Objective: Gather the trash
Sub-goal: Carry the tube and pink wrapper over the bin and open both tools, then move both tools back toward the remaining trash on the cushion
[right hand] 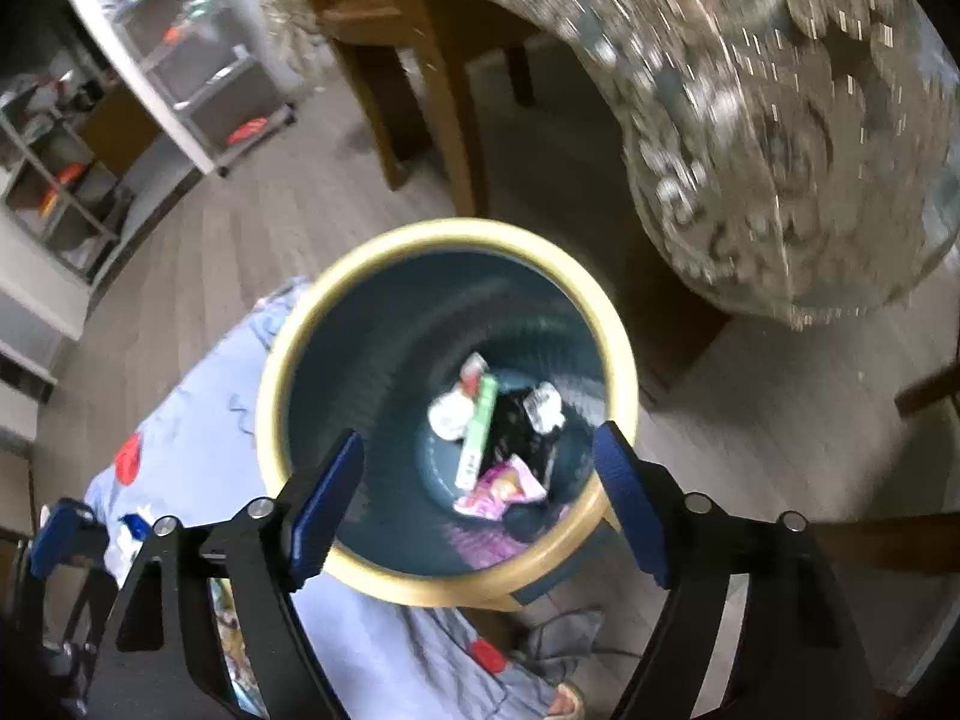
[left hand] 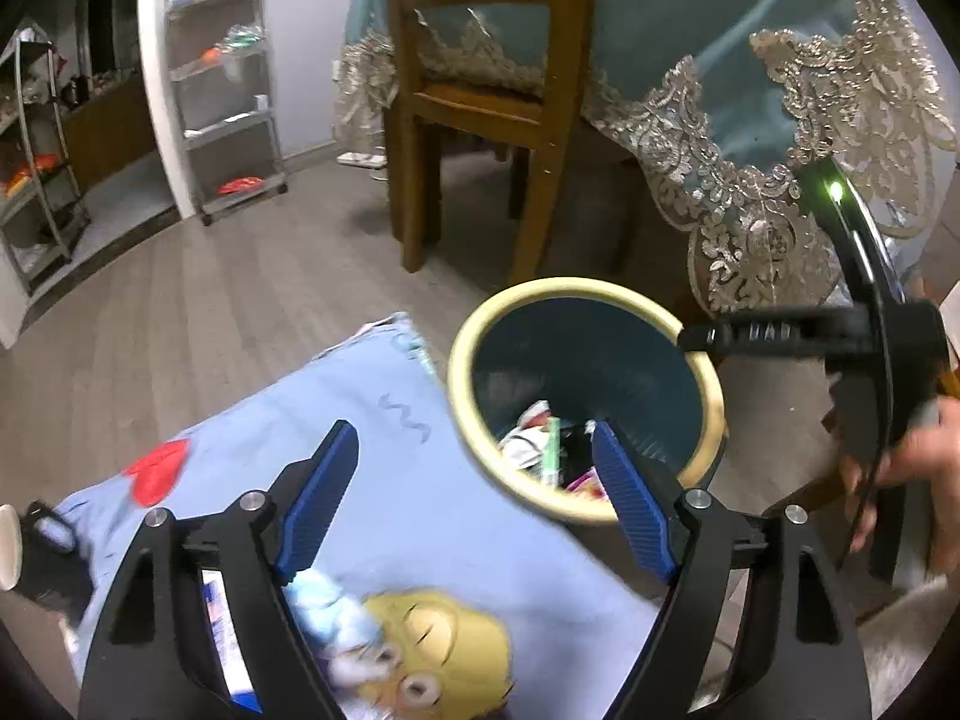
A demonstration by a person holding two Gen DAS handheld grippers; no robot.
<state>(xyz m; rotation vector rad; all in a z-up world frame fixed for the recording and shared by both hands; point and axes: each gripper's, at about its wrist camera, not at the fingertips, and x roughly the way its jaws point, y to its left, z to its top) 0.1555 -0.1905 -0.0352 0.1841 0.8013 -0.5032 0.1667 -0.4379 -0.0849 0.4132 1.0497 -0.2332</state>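
Note:
A dark teal trash bin with a yellow rim (left hand: pixel 480 324) (right hand: pixel 384 258) stands on the floor. Inside lie a green box (right hand: pixel 480 426), a pink wrapper (right hand: pixel 501 489), white crumpled pieces (right hand: pixel 450 414) and other trash. My right gripper (right hand: pixel 480 450) is open and empty, directly above the bin's mouth; it also shows in the left wrist view (left hand: pixel 780 333) over the bin's right rim. My left gripper (left hand: pixel 474 444) is open and empty, above the blue cartoon cloth (left hand: pixel 420 510) just left of the bin. Something light blue and white (left hand: pixel 324 600) lies on the cloth under its left finger, blurred.
A wooden chair (left hand: pixel 480 102) and a table with a teal cloth and lace trim (left hand: pixel 750 138) stand behind the bin. Grey shelf racks (left hand: pixel 222 84) stand at the far left wall. The floor is grey wood planks (left hand: pixel 210 300).

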